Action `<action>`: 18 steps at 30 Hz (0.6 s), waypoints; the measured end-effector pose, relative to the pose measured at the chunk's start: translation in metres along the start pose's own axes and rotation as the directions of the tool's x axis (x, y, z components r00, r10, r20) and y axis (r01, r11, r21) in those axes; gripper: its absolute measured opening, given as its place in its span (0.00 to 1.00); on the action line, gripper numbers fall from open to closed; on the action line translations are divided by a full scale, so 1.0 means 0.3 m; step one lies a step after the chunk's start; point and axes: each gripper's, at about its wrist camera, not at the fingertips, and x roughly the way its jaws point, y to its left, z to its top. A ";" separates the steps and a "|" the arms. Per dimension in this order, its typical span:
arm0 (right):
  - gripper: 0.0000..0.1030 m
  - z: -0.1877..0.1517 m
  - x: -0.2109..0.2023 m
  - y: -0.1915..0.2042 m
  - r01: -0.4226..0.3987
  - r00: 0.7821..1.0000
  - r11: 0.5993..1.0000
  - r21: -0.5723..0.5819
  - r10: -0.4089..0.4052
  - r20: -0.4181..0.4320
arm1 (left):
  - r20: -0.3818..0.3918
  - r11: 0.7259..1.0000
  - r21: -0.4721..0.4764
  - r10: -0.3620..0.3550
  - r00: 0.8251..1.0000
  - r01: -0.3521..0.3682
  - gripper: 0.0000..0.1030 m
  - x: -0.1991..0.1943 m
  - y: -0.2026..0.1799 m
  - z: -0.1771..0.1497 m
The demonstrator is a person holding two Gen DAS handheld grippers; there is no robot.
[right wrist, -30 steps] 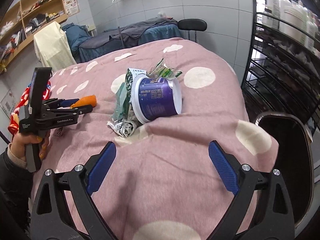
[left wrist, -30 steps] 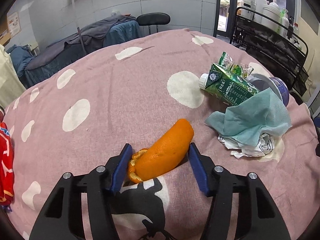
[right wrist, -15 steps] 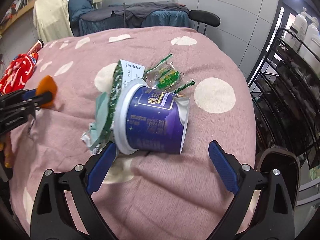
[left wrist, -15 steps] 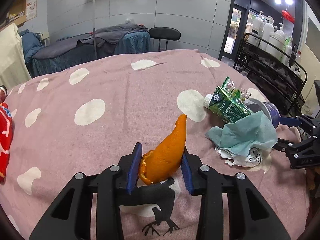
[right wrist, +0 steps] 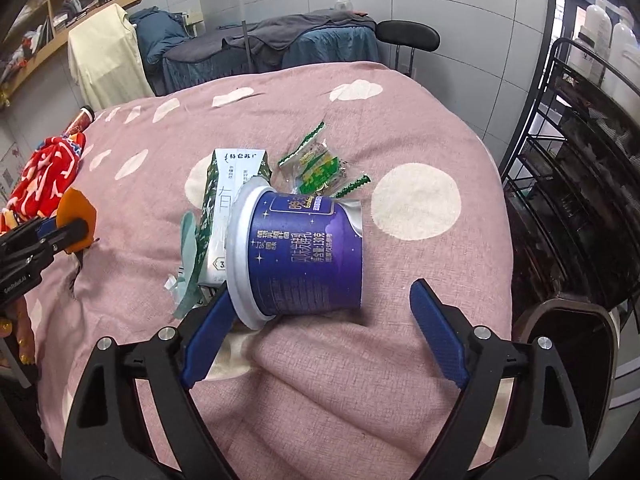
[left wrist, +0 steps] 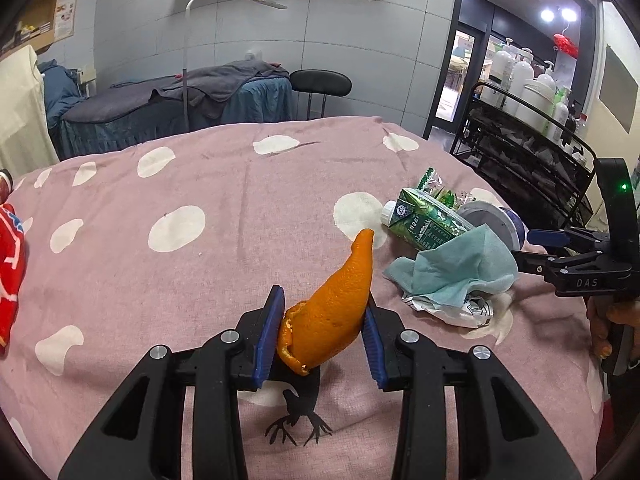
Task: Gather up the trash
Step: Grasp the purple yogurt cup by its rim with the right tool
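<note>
Since a second ago, left gripper has clamped and lifted the curved orange peel off the pink spotted cloth. Right gripper moved in, spread wide around the toppled purple paper cup; left pad at its rim.

A curled orange peel stands tilted toward 1 o'clock; a purple paper cup lies sideways, beside a green carton.
</note>
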 end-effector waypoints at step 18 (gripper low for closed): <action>0.51 0.104 0.125 -0.026 0.043 0.999 0.994 0.100 -0.041 -0.017 | -0.001 1.000 0.014 -0.026 1.000 0.026 0.36 -0.007 -0.040 -0.002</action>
